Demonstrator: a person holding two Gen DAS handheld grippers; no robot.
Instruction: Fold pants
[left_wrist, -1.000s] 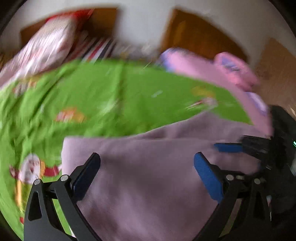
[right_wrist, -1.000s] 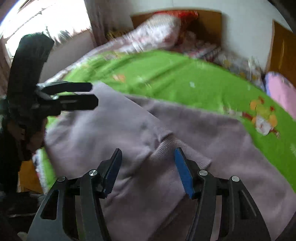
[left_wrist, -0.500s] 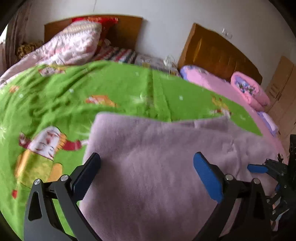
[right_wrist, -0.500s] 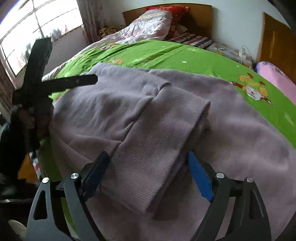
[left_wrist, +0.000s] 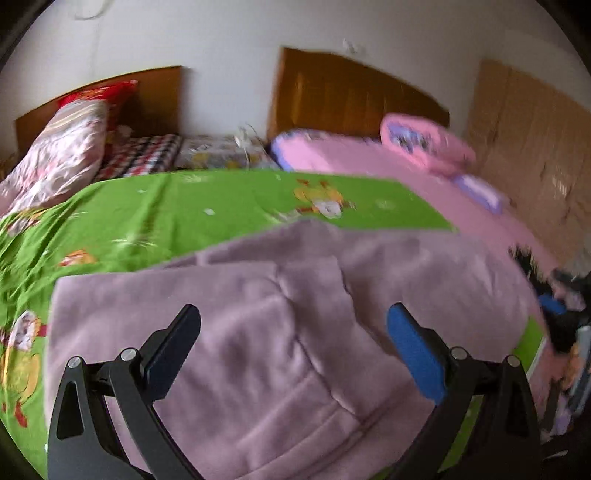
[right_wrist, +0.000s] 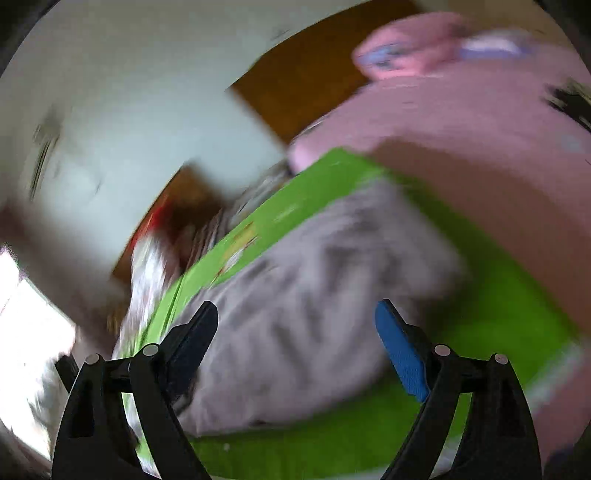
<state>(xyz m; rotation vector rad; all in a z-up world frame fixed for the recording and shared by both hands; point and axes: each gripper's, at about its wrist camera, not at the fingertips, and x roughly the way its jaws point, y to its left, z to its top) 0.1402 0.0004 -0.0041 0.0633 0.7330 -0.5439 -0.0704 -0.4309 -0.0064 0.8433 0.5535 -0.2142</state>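
Bedroom, mid-fold: my left gripper (left_wrist: 293, 349) hovers with jaws spread and empty over the mauve pants (left_wrist: 258, 332), which lie partly folded on the green bedspread (left_wrist: 184, 206). My right gripper (right_wrist: 295, 343), likewise spread and empty, sweeps in blurred; a hasty pass may snag and undo the fold.

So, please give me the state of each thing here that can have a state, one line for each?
Pants: lying on the bed, partly folded, with one layer over another, held by no tongs.
Green sheet: spread over the bed, under the pants.
Left tongs: open, nothing between the pads.
Right tongs: open, jaws have just been opening, empty; picture blurred.
Pink quilt: rolled up, on the pink bed.
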